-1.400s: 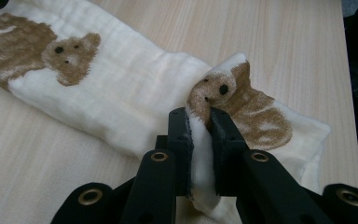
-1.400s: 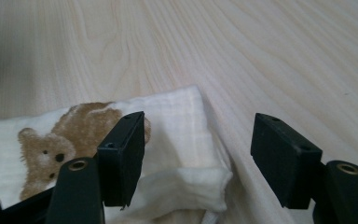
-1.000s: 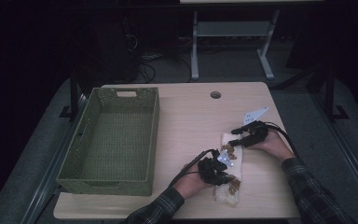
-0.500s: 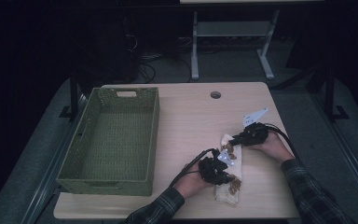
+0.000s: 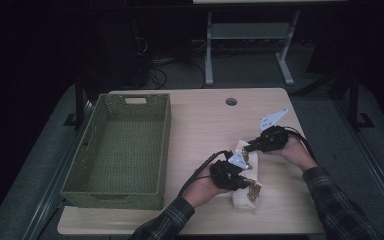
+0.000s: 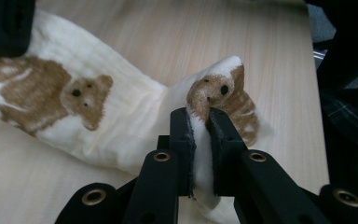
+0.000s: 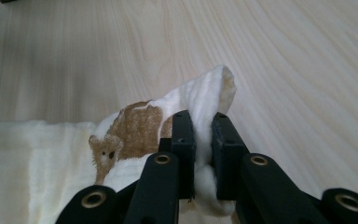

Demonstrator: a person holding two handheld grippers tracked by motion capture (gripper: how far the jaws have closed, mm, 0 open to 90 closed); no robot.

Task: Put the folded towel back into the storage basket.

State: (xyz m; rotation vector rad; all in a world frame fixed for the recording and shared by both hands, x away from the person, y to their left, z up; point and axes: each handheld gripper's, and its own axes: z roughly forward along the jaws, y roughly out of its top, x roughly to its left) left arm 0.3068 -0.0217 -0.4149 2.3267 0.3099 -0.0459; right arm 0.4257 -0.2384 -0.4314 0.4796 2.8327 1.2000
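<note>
— Two sets of tongs, and each has a pinch of the same cloth [image 5: 245,187]: the left tongs [image 6: 200,126] are clamped on a fold by a printed bear, and the right tongs [image 7: 201,128], whose jaws have just been closing, now grip a raised corner.

— Where does it lie?

— On the counter [image 5: 205,120], right of the green basket [image 5: 117,150], near the front edge. It looks soft, light and limp, so I'd expect it to sag between the two grips and slip only if the pinch is shallow. Corners and hems seem the best hold.

— Room to move?

— Plenty of bare wood behind and toward the basket; the front and right edges are close, so a trailing end could drape off.
</note>
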